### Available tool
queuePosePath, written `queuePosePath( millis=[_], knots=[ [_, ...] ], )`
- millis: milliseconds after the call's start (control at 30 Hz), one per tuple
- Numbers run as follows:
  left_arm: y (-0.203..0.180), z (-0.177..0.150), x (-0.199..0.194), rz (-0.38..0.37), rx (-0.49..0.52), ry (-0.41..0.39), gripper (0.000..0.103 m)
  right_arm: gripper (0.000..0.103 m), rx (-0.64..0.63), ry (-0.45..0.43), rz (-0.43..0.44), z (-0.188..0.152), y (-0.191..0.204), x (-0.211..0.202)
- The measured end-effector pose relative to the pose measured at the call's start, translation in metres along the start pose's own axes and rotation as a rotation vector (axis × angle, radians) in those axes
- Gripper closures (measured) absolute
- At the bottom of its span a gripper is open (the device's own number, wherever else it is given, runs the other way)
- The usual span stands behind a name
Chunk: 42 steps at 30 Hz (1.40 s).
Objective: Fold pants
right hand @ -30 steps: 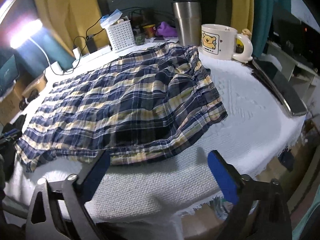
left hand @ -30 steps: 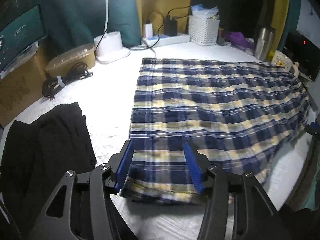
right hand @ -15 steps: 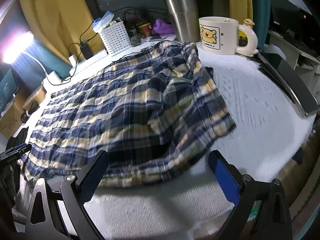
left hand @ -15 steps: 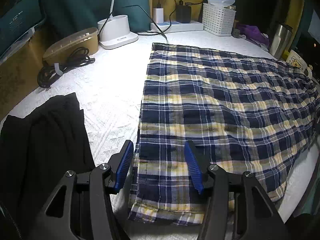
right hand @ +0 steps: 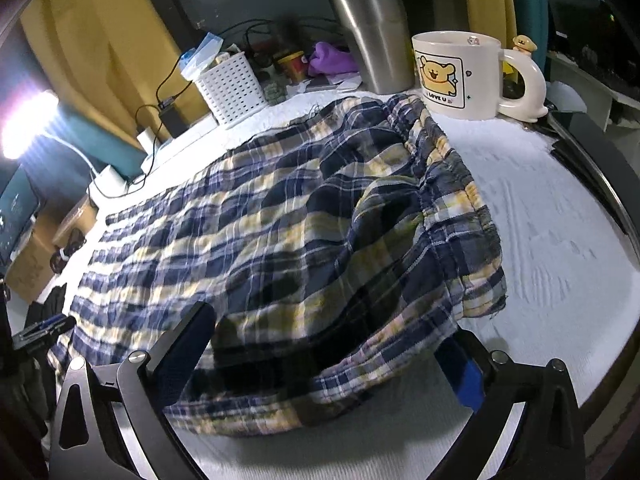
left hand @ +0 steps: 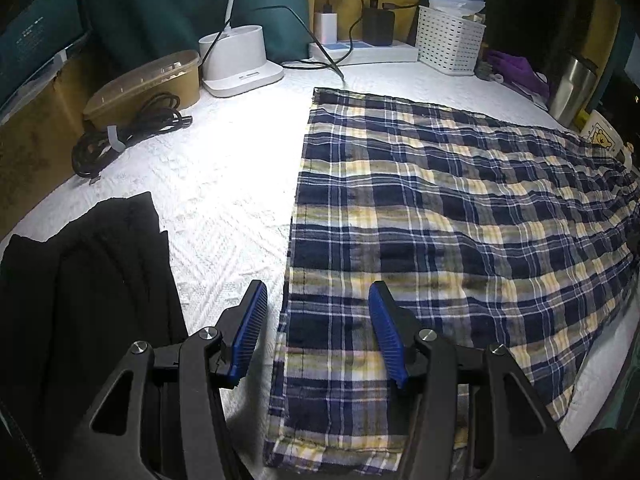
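Blue, yellow and white plaid pants (left hand: pixel 440 220) lie flat on the white table cover (left hand: pixel 224 184). My left gripper (left hand: pixel 318 320) hovers open over the left edge of their leg end, one blue pad (left hand: pixel 254 320) above the cover and the other above the cloth. In the right wrist view the waist end (right hand: pixel 320 220) bulges near the table's front edge. My right gripper (right hand: pixel 326 360) stands wide open, its fingers either side of the nearest fold; the cloth hides part of the right pad (right hand: pixel 464 376). Far left in that view is the left gripper (right hand: pixel 44 330).
A black garment (left hand: pixel 80 300) lies left of the pants. At the back stand a lamp base (left hand: pixel 240 60), a brown container (left hand: pixel 148 84), a cable coil (left hand: pixel 128 132), a power strip (left hand: pixel 360 50) and a white basket (left hand: pixel 448 44). A mug (right hand: pixel 460 76) and steel tumbler (right hand: pixel 372 36) flank the waist.
Both grippers have come closer to the pants. The left now sits over the leg end's edge. The right has advanced until its fingers straddle the waist fold.
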<state>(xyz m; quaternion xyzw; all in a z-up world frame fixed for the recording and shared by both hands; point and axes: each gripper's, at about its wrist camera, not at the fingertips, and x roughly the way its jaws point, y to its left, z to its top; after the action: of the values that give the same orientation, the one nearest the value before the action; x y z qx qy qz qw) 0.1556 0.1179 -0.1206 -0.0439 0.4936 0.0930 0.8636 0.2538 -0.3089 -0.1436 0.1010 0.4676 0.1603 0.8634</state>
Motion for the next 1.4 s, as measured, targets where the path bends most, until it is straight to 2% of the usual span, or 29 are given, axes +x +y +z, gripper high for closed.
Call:
queuePosePath(
  millis=[300, 567, 800, 1000, 1167, 1300, 1400],
  knots=[
    [0.004, 0.012, 0.006, -0.003, -0.024, -0.003, 0.05, 0.0, 0.096, -0.003, 0.047, 0.007, -0.013, -0.001],
    [0.002, 0.02, 0.01, -0.039, -0.033, -0.014, 0.05, 0.0, 0.112, 0.0, 0.006, 0.015, -0.011, 0.006],
    [0.001, 0.026, 0.016, -0.057, -0.035, -0.011, 0.05, 0.0, 0.127, 0.014, 0.008, 0.021, -0.016, 0.008],
    [-0.002, 0.029, 0.022, -0.078, -0.036, -0.006, 0.05, 0.0, 0.108, 0.041, -0.046, 0.018, -0.014, 0.007],
    [-0.002, 0.032, 0.025, -0.081, -0.039, -0.012, 0.05, 0.0, 0.133, 0.016, -0.077, 0.021, -0.019, 0.009],
    [-0.003, 0.035, 0.027, -0.086, -0.036, -0.012, 0.05, 0.0, 0.104, -0.012, -0.092, 0.032, -0.017, 0.021],
    [-0.004, 0.036, 0.028, -0.084, -0.039, -0.008, 0.05, 0.0, 0.14, -0.023, -0.06, 0.041, -0.02, 0.028]
  ],
)
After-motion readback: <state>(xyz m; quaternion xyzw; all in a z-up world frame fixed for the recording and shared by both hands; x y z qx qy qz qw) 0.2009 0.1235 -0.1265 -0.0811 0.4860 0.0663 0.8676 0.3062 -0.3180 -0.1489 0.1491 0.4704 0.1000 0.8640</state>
